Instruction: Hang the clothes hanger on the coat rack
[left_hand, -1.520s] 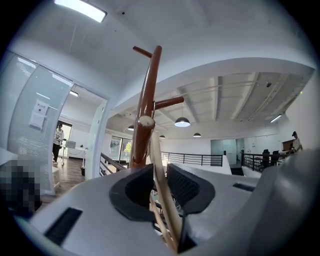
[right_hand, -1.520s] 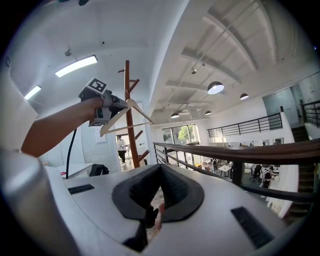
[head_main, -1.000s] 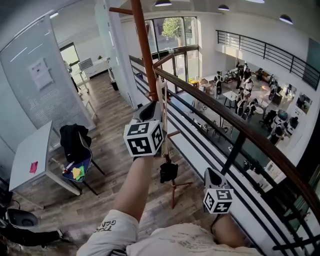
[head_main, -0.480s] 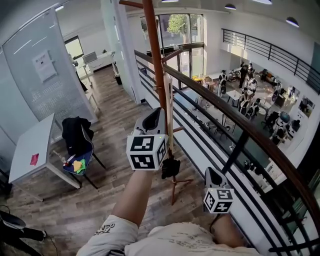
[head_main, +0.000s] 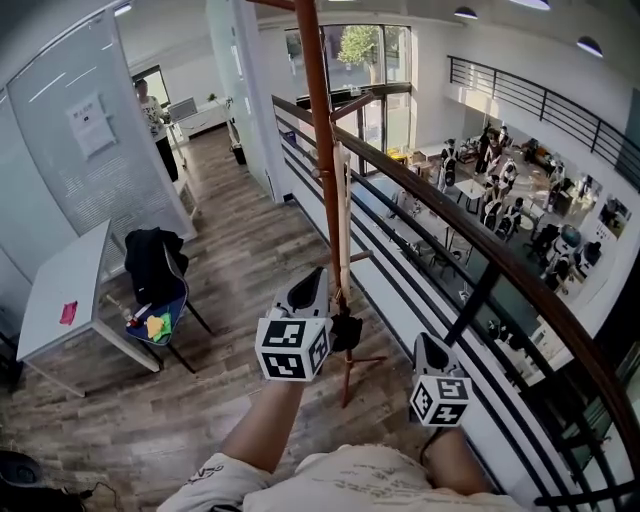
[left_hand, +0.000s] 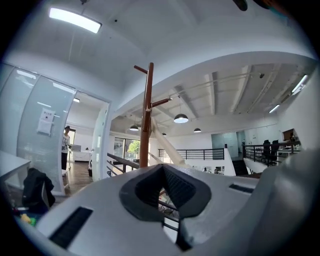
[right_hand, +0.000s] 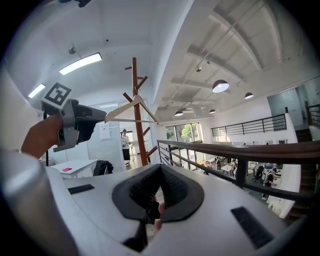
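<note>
The brown coat rack (head_main: 318, 120) rises in front of me, right by the railing. A pale wooden hanger (head_main: 343, 220) hangs from it, edge-on in the head view. In the right gripper view the hanger (right_hand: 120, 109) sits against the rack pole (right_hand: 136, 130), its left tip lined up with the left gripper (right_hand: 82, 122). My left gripper (head_main: 312, 278) is below and left of the hanger, jaws together with nothing seen between them. From its own view the rack (left_hand: 145, 125) and hanger (left_hand: 167, 147) lie ahead. My right gripper (head_main: 424, 345) is low on the right, shut and empty.
A dark-railed balustrade (head_main: 470, 250) runs diagonally on the right, with a lower hall beyond it. A black object (head_main: 345, 330) hangs low on the rack. At left stand a white table (head_main: 60, 310), a chair with a black jacket (head_main: 152, 270), a glass wall and a distant person (head_main: 150, 100).
My left gripper has dropped down and back from the upper part of the hanger. The hanger stays on the rack. The right gripper has barely moved.
</note>
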